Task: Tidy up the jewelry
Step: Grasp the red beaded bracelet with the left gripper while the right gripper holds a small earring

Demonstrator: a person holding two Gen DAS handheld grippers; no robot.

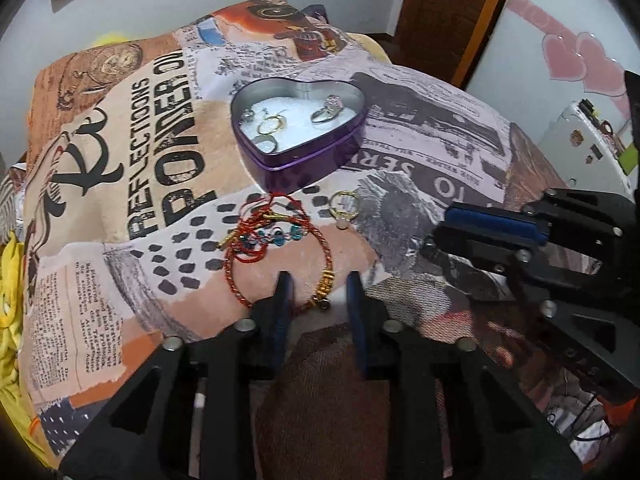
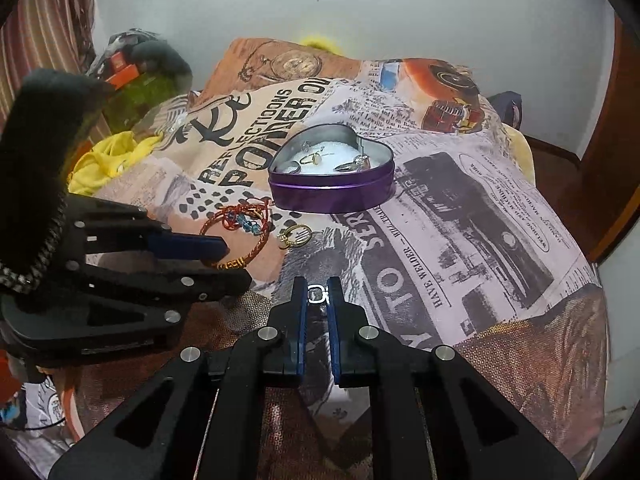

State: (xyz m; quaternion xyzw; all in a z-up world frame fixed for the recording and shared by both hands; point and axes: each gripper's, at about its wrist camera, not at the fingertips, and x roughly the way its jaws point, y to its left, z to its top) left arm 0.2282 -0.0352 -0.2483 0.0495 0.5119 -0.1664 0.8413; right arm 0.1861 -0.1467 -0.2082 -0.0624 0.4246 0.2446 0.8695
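A printed cloth (image 1: 120,168) covers a raised, cushion-like surface, falling away at its near and right edges, with bare cloth open to the right of the jewelry. Near the middle sits a purple heart-shaped tin (image 1: 298,148), lid off, holding several rings (image 1: 326,114) on a white lining. In front of the tin, apart from it, lies a red cord bracelet (image 1: 280,248) with gold beads, and just beside it a gold ring (image 1: 344,204). The left gripper (image 1: 318,290) has its jaws narrowly spread either side of the bracelet's gold beads, pads not pressing. The right gripper (image 2: 318,294), near the cloth's front edge, is pinched on a small silver ring (image 2: 317,294).
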